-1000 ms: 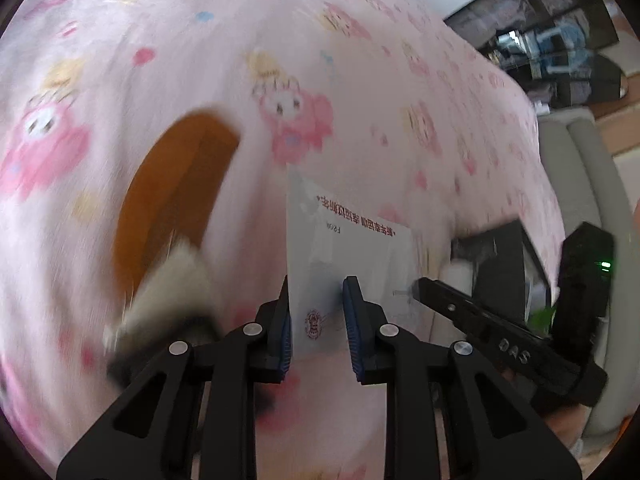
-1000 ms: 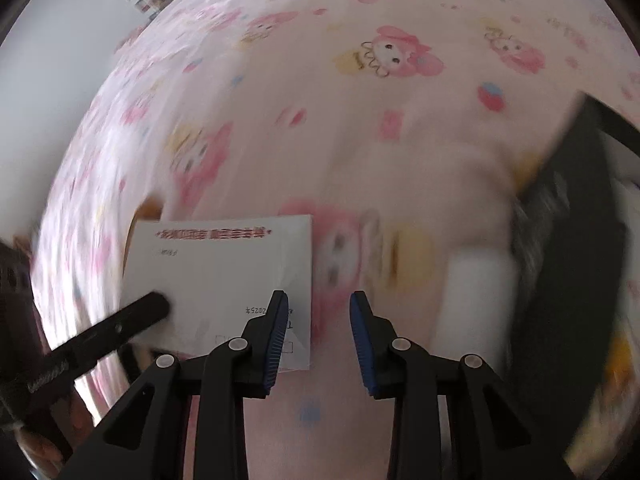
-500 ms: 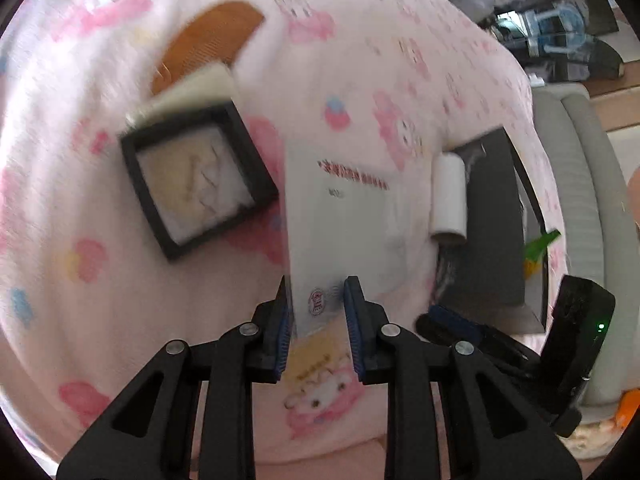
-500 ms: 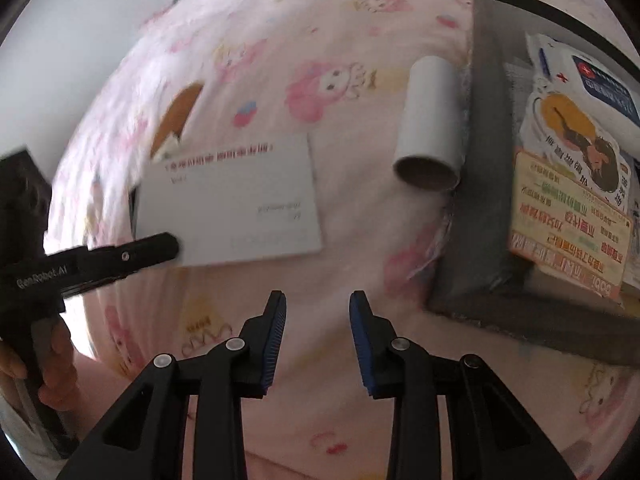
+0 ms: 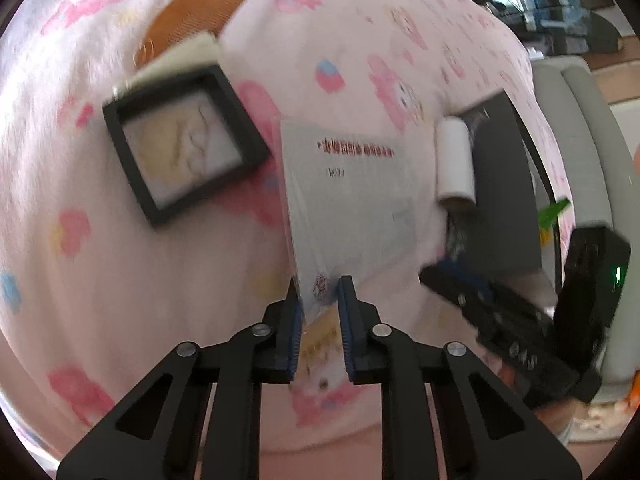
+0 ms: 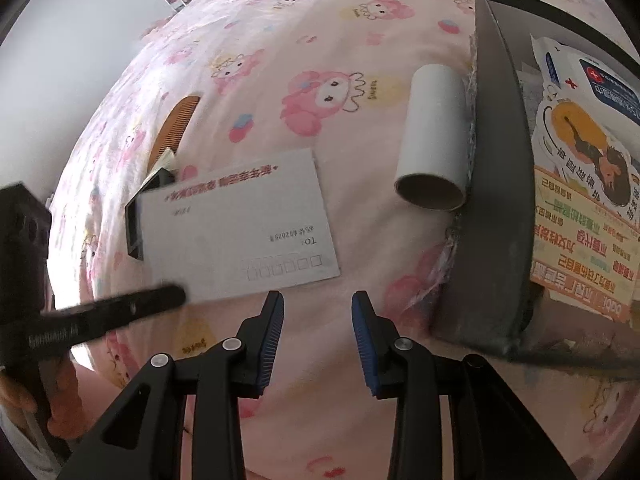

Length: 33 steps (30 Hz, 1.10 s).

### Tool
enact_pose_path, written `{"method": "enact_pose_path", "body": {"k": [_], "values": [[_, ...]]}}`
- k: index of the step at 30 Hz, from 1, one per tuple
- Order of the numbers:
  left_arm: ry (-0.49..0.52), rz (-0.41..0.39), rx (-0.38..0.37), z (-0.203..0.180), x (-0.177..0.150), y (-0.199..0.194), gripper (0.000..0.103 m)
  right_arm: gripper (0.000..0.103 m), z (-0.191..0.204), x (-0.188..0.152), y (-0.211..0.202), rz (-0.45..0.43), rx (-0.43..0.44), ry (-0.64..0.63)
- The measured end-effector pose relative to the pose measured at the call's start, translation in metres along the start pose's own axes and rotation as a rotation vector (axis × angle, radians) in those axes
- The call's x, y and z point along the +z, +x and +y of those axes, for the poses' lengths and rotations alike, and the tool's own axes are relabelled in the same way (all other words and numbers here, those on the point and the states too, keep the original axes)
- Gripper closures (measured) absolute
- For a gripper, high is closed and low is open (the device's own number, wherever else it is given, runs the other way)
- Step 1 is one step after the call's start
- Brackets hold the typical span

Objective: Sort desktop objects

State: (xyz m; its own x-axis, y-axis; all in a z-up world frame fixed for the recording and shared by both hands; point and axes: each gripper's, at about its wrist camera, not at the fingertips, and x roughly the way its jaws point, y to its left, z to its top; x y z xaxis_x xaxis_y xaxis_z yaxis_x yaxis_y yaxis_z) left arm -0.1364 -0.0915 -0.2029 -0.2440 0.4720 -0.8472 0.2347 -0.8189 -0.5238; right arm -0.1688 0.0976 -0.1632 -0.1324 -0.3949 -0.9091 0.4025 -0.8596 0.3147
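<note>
White card envelope (image 5: 344, 200), light, thin and apt to bend, hangs tilted just above the pink cloth (image 5: 120, 280) beside the grey box (image 6: 500, 200), pinched at its near corner by the left gripper (image 5: 319, 292), whose jaws have just tightened; right gripper (image 6: 318, 308) gapes empty.

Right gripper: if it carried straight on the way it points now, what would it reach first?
Most likely bare pink tablecloth. The right gripper is open and empty; the white envelope lies just left of that line and the cardboard tube further up to the right. Depth is unclear.
</note>
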Motion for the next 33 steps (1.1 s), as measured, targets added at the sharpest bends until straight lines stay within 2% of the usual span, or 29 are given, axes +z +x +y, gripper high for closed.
{"method": "enact_pose_path", "body": {"k": [2, 3, 4, 6, 11, 14, 16, 17, 18, 19, 23, 25, 26, 28, 33], "values": [[0.016, 0.021, -0.015, -0.003, -0.008, 0.000, 0.087, 0.071, -0.001, 0.000, 0.001, 0.001, 0.000, -0.004], [0.023, 0.032, -0.023, -0.005, -0.012, -0.001, 0.083, 0.071, -0.001, 0.001, 0.002, 0.002, 0.001, -0.006], [0.021, 0.032, -0.015, -0.005, -0.013, 0.000, 0.073, 0.071, -0.002, 0.001, 0.003, 0.002, 0.001, -0.008], [0.007, 0.007, 0.022, -0.003, -0.013, -0.002, 0.061, 0.071, -0.003, 0.001, 0.005, 0.005, 0.000, -0.010], [-0.121, -0.096, 0.007, 0.022, -0.003, -0.015, 0.061, 0.071, -0.006, 0.001, 0.016, 0.033, 0.001, 0.013], [-0.136, -0.184, 0.098, 0.027, 0.006, -0.024, 0.061, 0.071, -0.003, -0.001, 0.021, 0.050, 0.016, 0.017], [-0.136, -0.167, 0.118, 0.032, 0.011, -0.022, 0.061, 0.071, 0.004, -0.002, 0.024, 0.062, 0.032, -0.003], [-0.140, -0.128, 0.105, 0.033, 0.011, -0.015, 0.063, 0.071, 0.005, -0.003, 0.024, 0.064, 0.032, -0.010], [-0.141, -0.097, 0.090, 0.033, 0.011, -0.008, 0.070, 0.071, 0.007, -0.004, 0.024, 0.065, 0.031, -0.017], [-0.127, -0.071, 0.067, 0.032, 0.009, -0.005, 0.072, 0.071, 0.007, -0.004, 0.025, 0.067, 0.027, -0.018], [-0.024, 0.027, -0.058, 0.012, -0.002, 0.003, 0.072, 0.071, 0.000, -0.005, 0.024, 0.068, 0.037, 0.016], [0.028, 0.041, -0.065, 0.001, -0.008, 0.001, 0.069, 0.071, -0.003, -0.005, 0.023, 0.064, 0.039, 0.026], [0.046, 0.030, -0.042, -0.001, -0.010, -0.002, 0.068, 0.071, -0.004, -0.006, 0.021, 0.062, 0.039, 0.028], [0.043, 0.003, -0.005, 0.002, -0.011, -0.012, 0.055, 0.071, -0.004, -0.007, 0.020, 0.058, 0.038, 0.029], [-0.085, -0.115, 0.051, 0.030, 0.000, -0.036, 0.054, 0.071, -0.003, -0.007, 0.021, 0.059, 0.038, 0.024]]}}
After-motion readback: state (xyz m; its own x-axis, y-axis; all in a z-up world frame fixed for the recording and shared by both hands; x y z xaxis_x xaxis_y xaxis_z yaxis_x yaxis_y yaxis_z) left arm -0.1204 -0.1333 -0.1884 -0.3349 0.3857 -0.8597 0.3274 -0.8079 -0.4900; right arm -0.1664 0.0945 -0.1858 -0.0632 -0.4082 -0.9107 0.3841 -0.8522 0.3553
